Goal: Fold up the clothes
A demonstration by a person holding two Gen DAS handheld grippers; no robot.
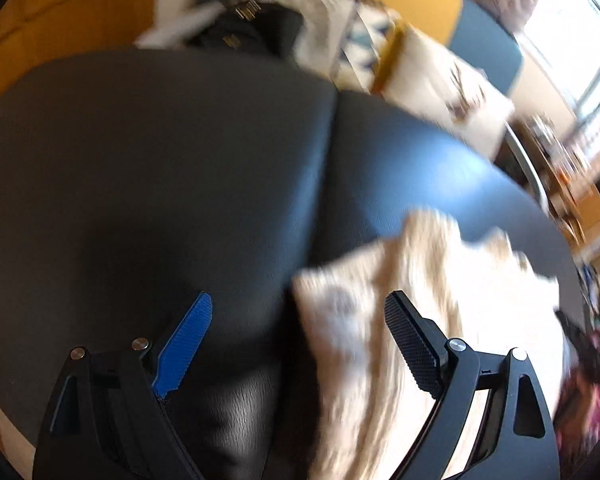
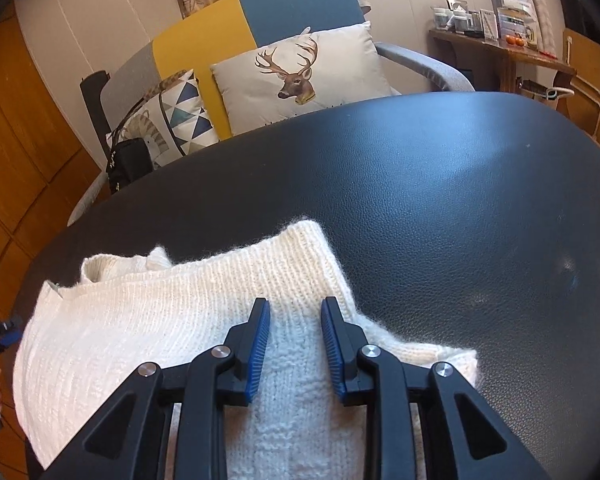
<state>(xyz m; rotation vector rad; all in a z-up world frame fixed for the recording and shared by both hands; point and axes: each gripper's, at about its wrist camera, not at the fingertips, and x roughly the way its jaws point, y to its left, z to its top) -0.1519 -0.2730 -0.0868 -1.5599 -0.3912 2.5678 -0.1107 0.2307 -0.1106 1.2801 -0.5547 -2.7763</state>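
A cream knitted sweater lies folded on the near left part of the black leather tabletop. My right gripper reaches over its right half, and a ridge of knit fills the narrow gap between the blue pads, which touch it on both sides. In the blurred left wrist view the sweater sits at lower right. My left gripper hangs wide open above the tabletop. Its blue finger is over bare leather, its black finger over the sweater's edge, and nothing is between them.
Behind the table stands an armchair in grey, yellow and blue, with a deer cushion and a triangle-patterned cushion. A black bag leans beside the chair. A wooden shelf with jars is at far right.
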